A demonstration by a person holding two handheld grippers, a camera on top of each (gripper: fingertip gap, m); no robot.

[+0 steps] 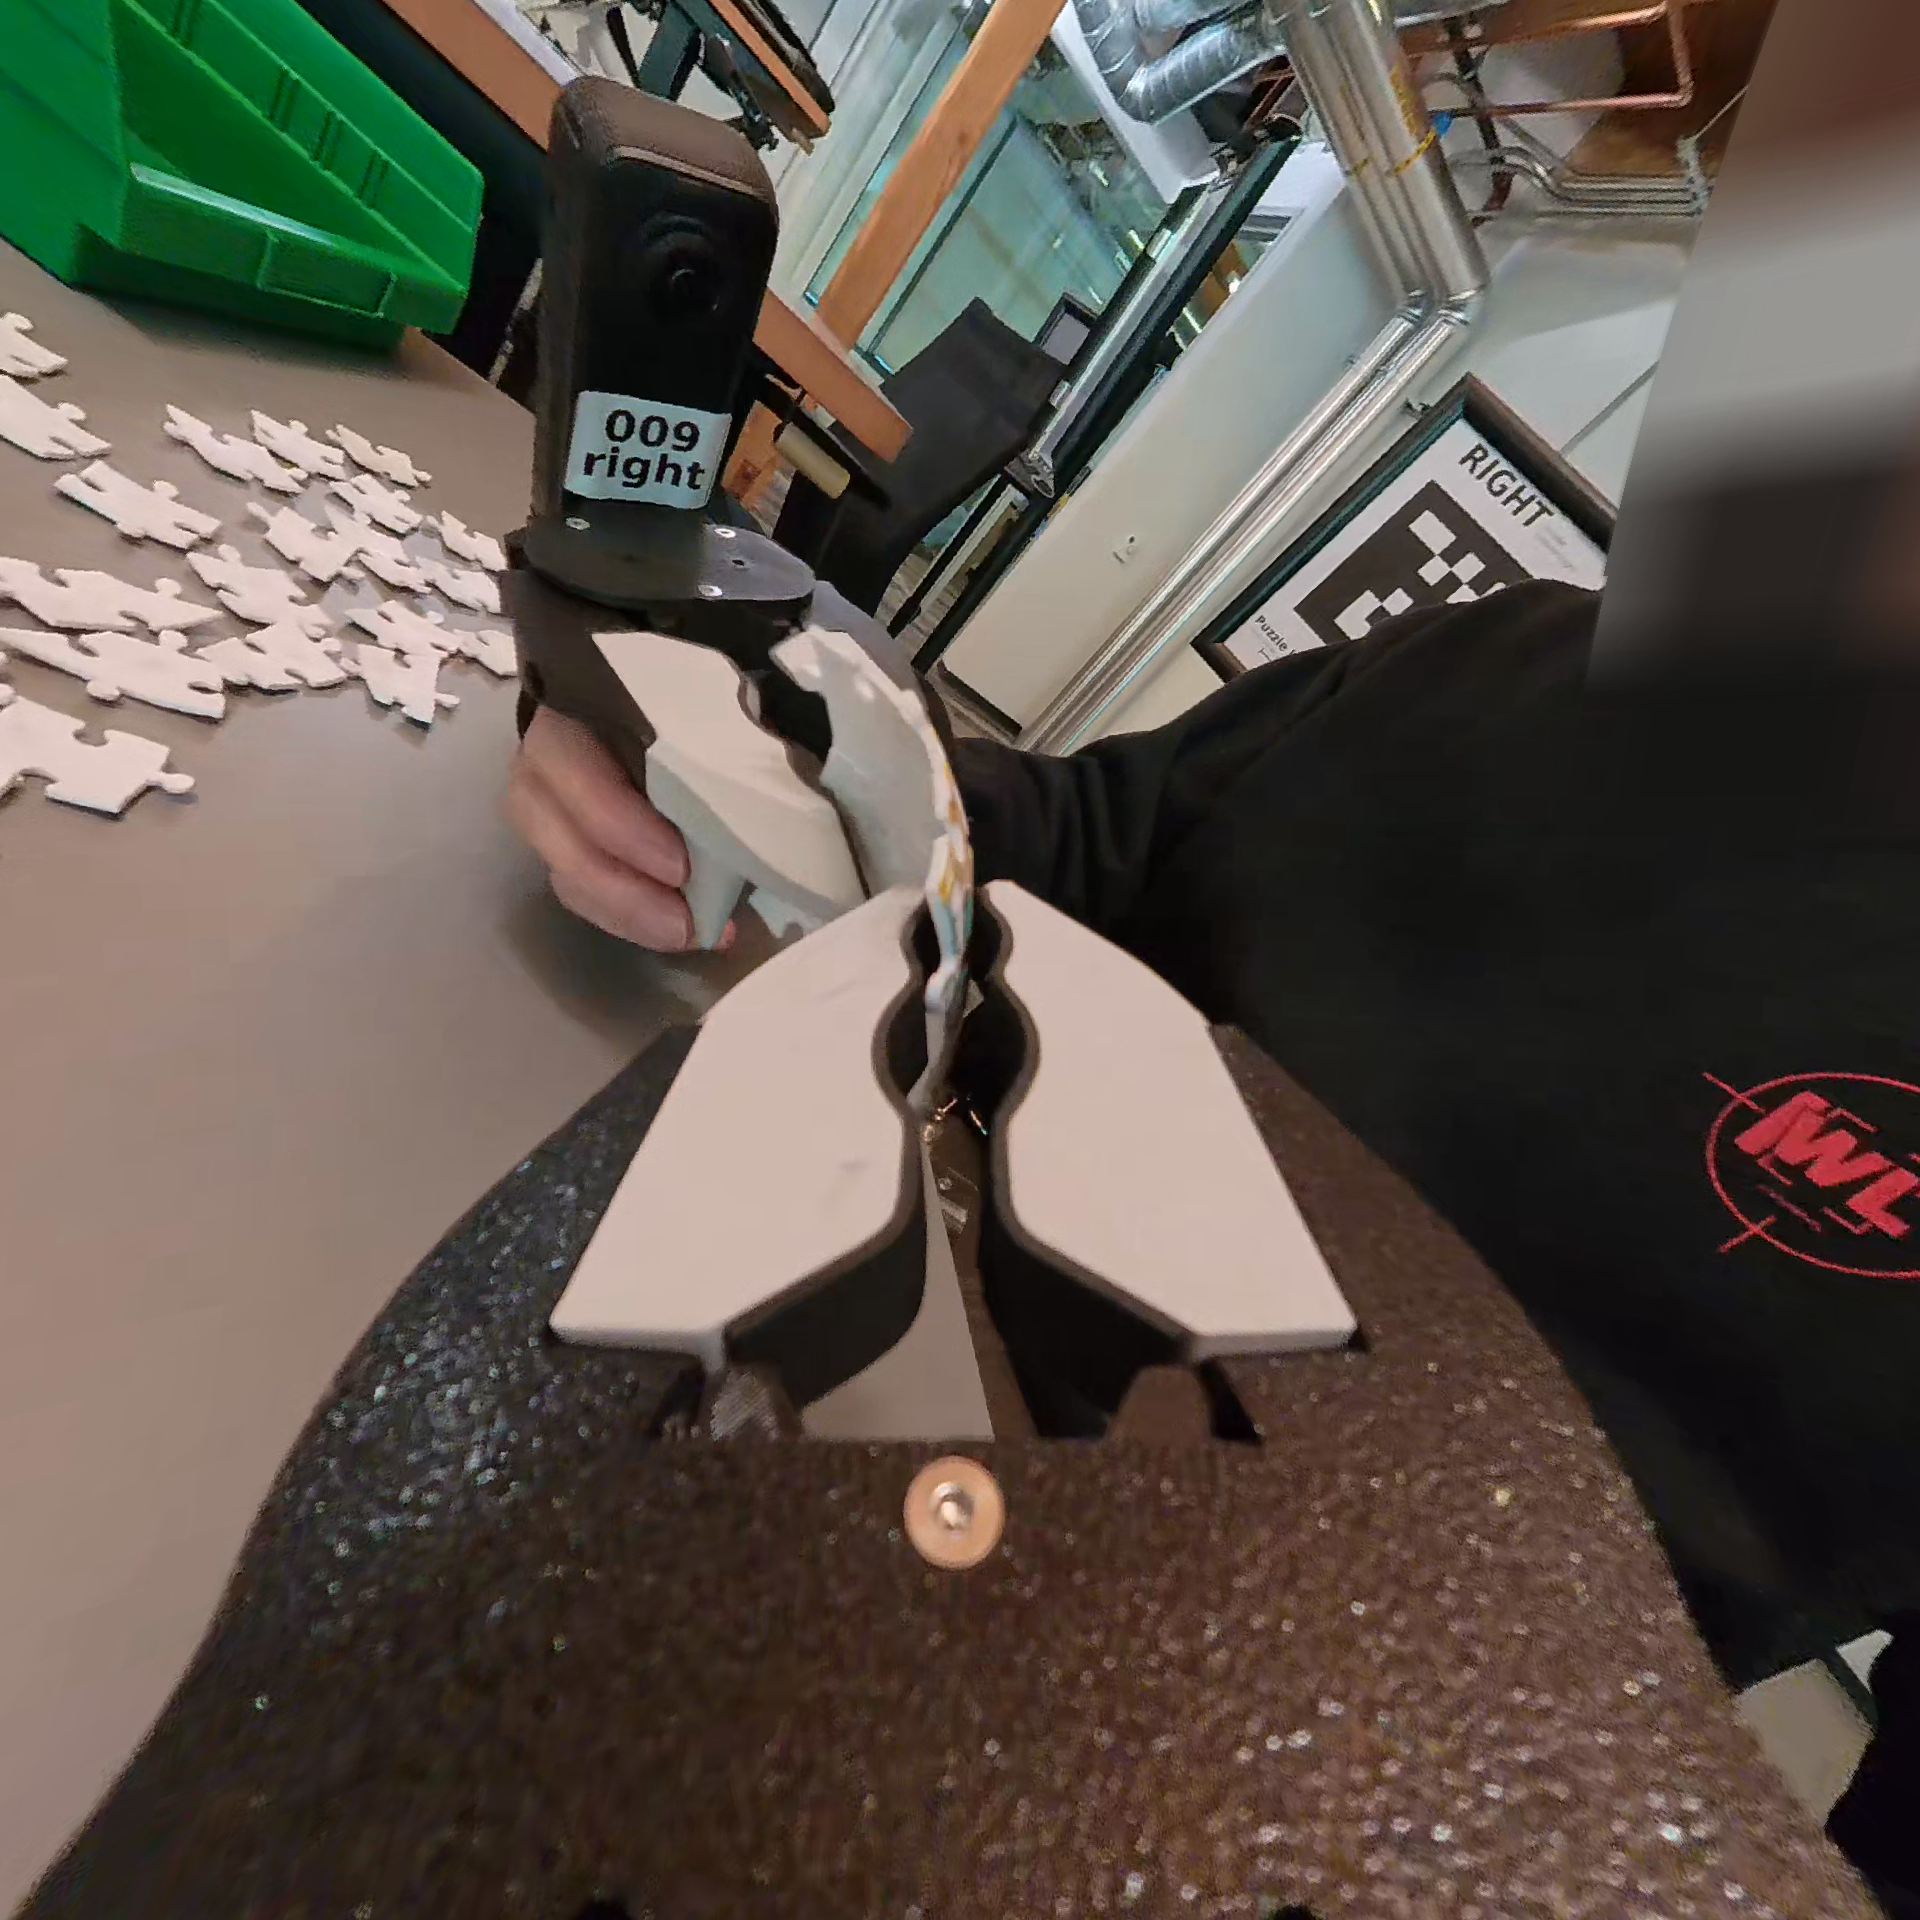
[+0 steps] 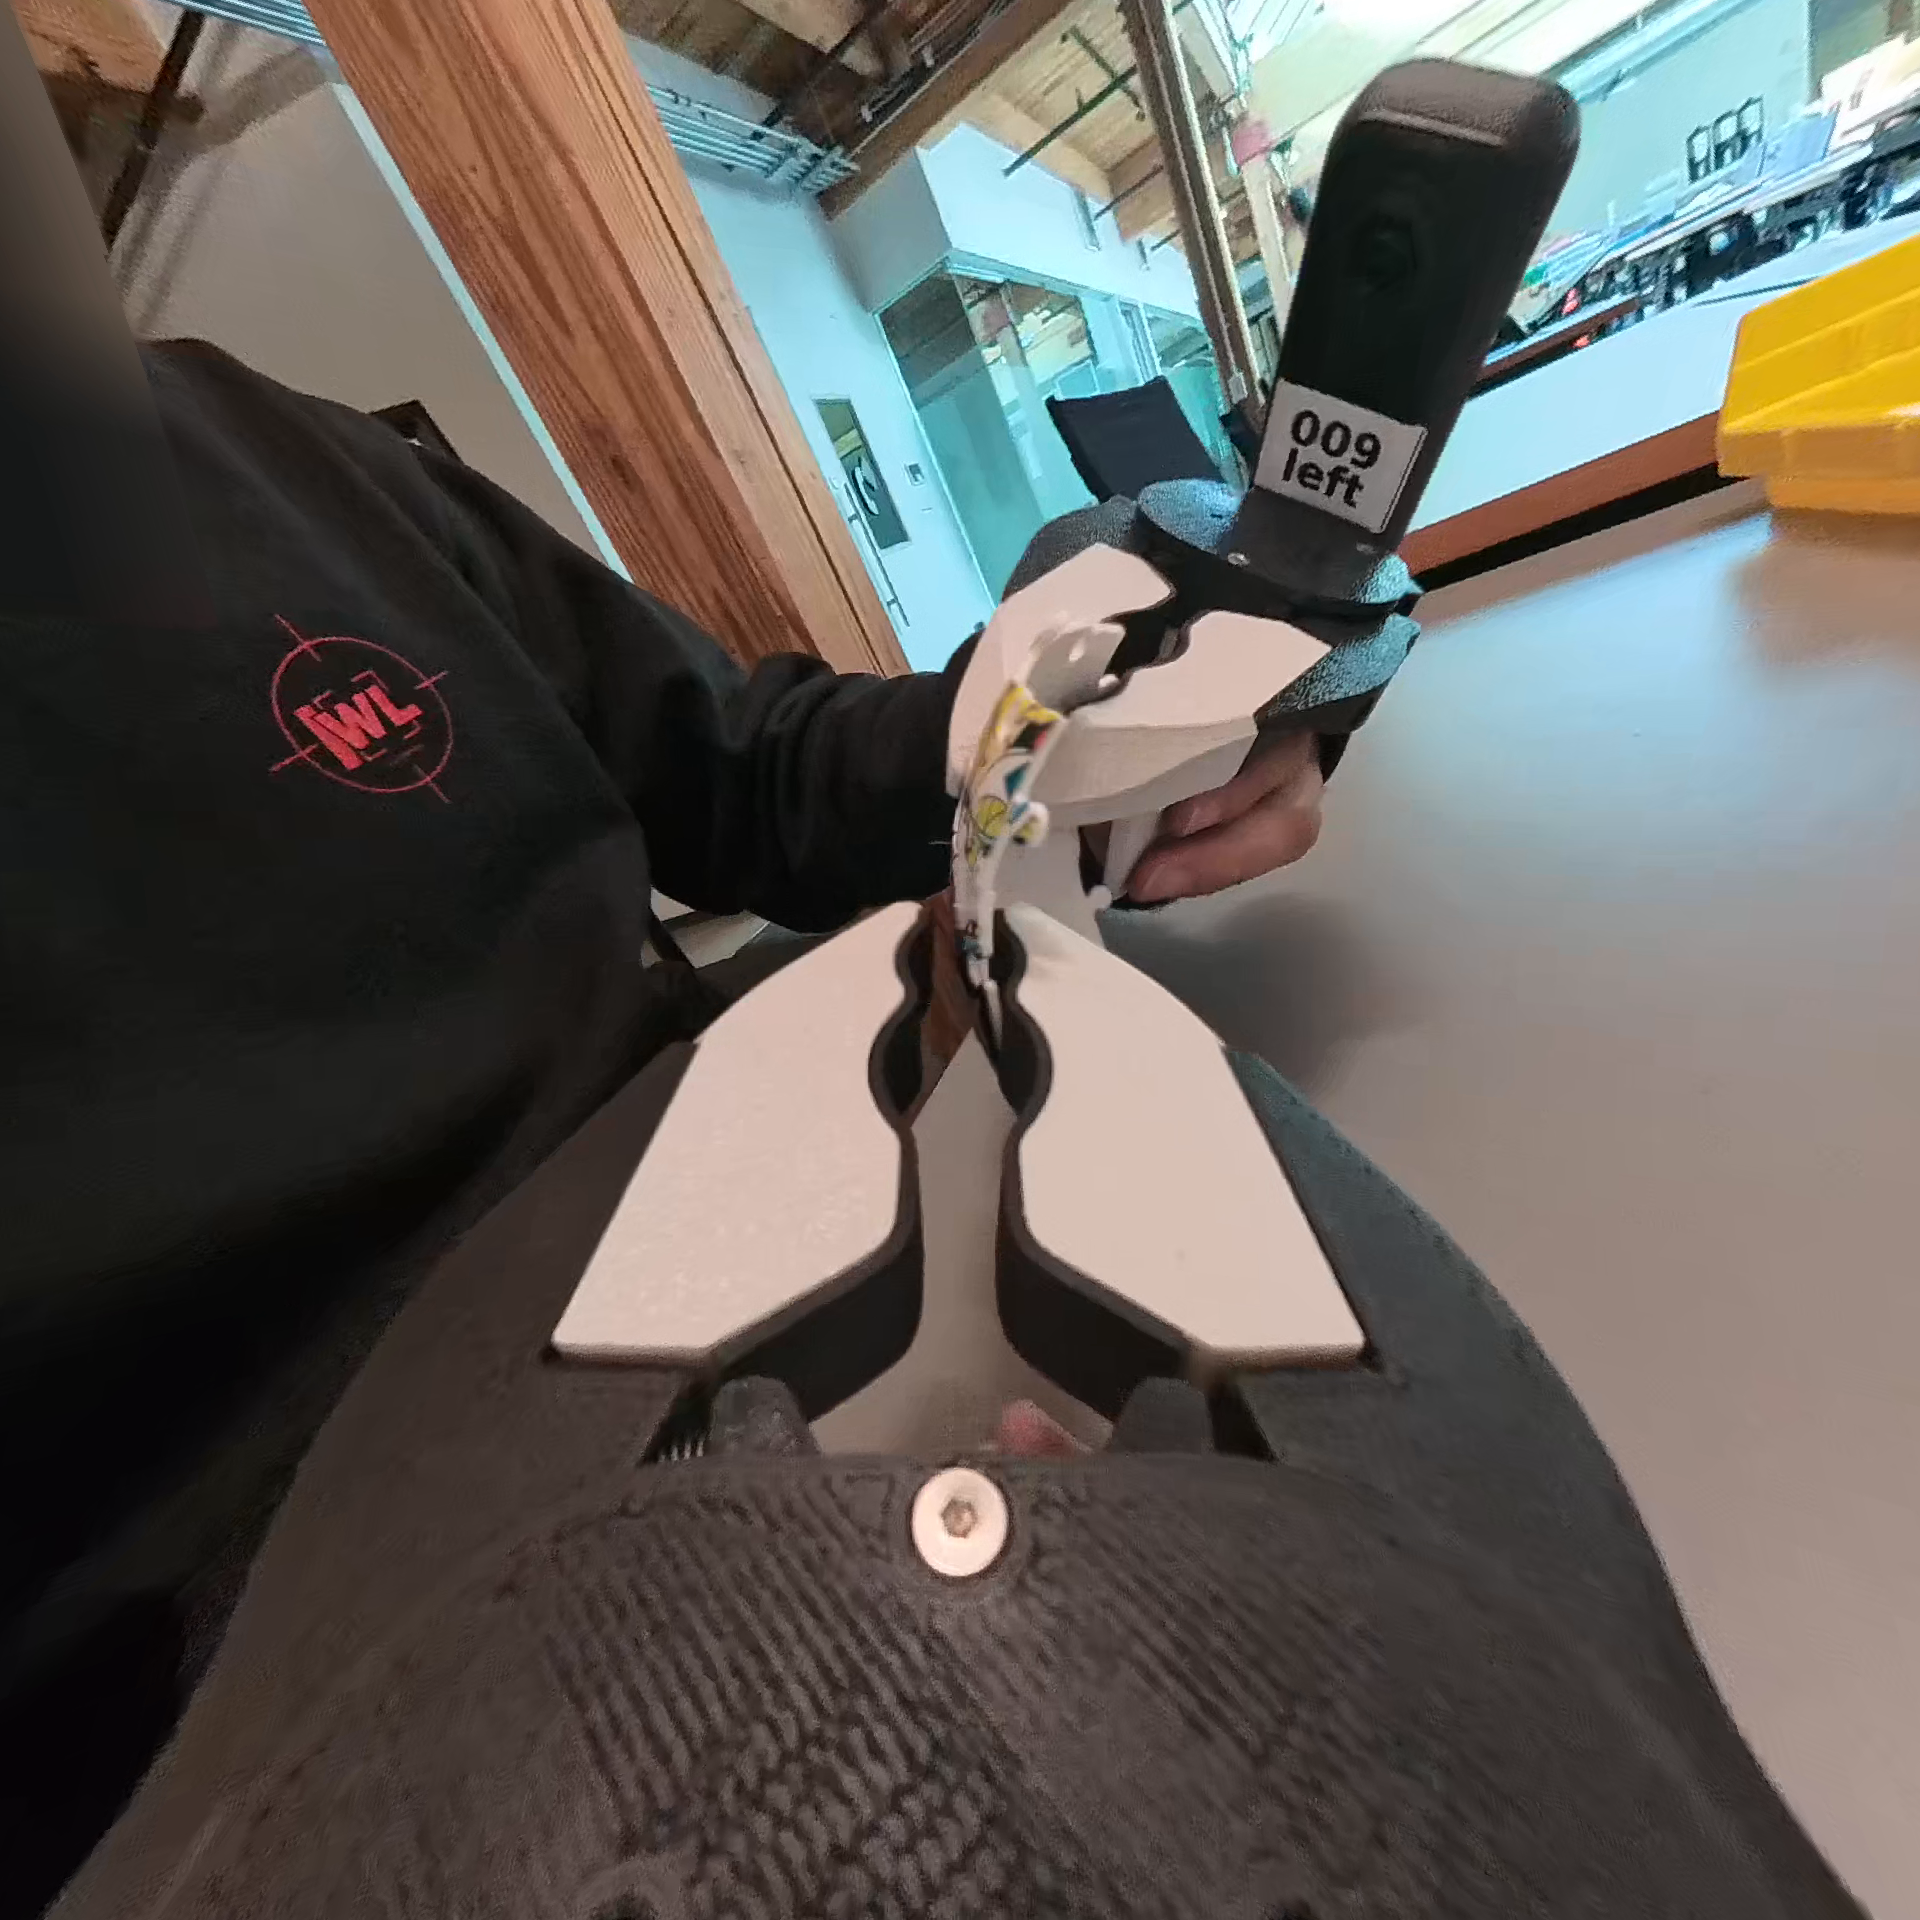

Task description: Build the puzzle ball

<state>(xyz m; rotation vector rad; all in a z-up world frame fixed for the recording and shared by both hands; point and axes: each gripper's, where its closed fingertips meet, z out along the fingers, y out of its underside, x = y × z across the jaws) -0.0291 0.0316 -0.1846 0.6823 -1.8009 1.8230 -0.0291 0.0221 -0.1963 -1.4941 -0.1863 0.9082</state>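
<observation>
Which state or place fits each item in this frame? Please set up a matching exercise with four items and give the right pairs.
Items:
1. loose white puzzle pieces
2. green bin
3. yellow bin
4. curved strip of joined pieces

States or places:
A. pinched between both grippers, above the table
B. at the far table edge in the right wrist view
C. scattered flat on the table
D. behind the scattered pieces in the left wrist view

Pairs: 1-C, 2-D, 3-B, 4-A
</observation>
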